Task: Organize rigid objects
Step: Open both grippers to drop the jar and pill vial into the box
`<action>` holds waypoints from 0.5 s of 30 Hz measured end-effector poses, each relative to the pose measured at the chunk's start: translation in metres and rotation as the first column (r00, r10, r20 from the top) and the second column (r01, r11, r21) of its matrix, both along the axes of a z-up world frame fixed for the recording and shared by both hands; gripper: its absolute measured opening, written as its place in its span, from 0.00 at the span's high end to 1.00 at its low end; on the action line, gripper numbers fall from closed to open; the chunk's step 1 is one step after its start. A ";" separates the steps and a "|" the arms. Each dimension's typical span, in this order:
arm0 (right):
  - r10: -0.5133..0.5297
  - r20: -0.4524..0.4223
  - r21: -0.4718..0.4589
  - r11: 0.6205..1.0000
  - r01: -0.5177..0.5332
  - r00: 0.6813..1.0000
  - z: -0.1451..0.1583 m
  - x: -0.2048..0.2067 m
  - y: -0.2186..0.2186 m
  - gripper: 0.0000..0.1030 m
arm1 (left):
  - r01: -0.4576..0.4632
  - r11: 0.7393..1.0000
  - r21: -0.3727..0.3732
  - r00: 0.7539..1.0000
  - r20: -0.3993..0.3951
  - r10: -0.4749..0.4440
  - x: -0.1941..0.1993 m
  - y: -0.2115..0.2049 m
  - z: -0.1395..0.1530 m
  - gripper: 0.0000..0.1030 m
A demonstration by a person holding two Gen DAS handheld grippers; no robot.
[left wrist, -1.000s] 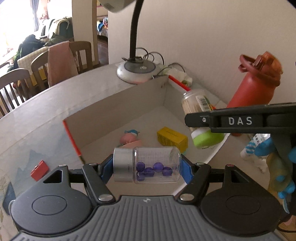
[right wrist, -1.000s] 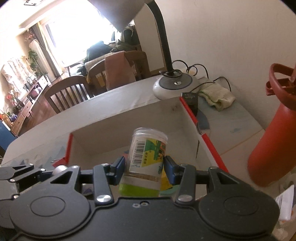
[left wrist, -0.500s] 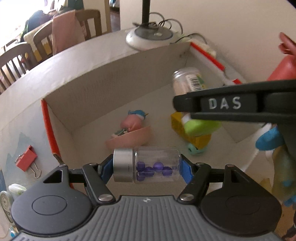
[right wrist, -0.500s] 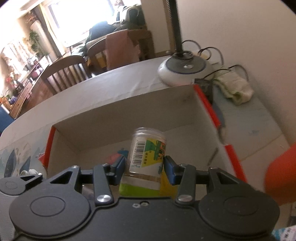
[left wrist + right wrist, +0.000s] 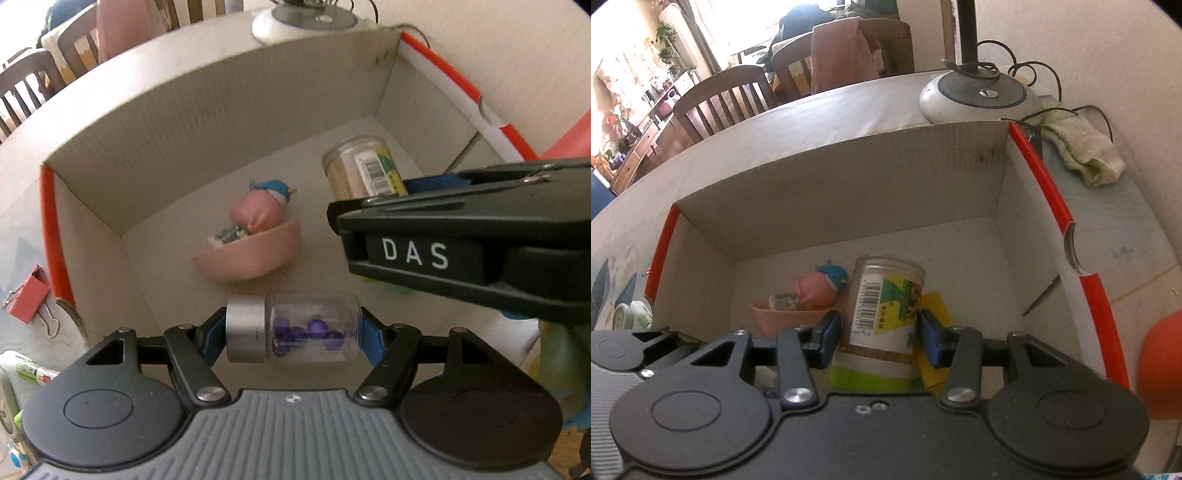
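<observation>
Now the left gripper (image 5: 294, 332) is pinching a clear jar (image 5: 293, 334) of purple beads sideways above the cardboard box (image 5: 207, 122), just short of the pink bowl (image 5: 251, 254), while the right gripper (image 5: 879, 334) is clamping an upright labelled canister (image 5: 882, 321) inside it, beside the yellow block (image 5: 934, 314).

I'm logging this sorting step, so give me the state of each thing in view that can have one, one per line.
left claw: shut on the clear jar
clear jar: capped, lying sideways, purple beads inside
right claw: shut on the labelled tub
labelled tub: held lid end toward the claw
cardboard box: open on top
pink bowl: in the box, tilted, pink toy in it
</observation>
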State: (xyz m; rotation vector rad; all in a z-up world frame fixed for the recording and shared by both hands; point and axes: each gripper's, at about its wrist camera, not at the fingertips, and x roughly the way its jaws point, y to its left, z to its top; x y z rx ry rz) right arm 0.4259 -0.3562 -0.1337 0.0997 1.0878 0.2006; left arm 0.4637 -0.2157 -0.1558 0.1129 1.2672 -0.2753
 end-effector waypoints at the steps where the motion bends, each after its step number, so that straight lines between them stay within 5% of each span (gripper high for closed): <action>1: 0.002 0.000 0.000 1.000 -0.002 1.000 0.000 0.001 0.000 0.56 | 0.004 1.000 0.003 1.000 -0.013 -0.004 0.001 -0.001 -0.002 0.31; 15: -0.045 -0.001 0.009 0.999 0.045 0.999 0.003 0.003 -0.011 0.54 | 0.002 0.999 0.046 0.996 -0.089 0.002 0.008 -0.006 -0.009 0.31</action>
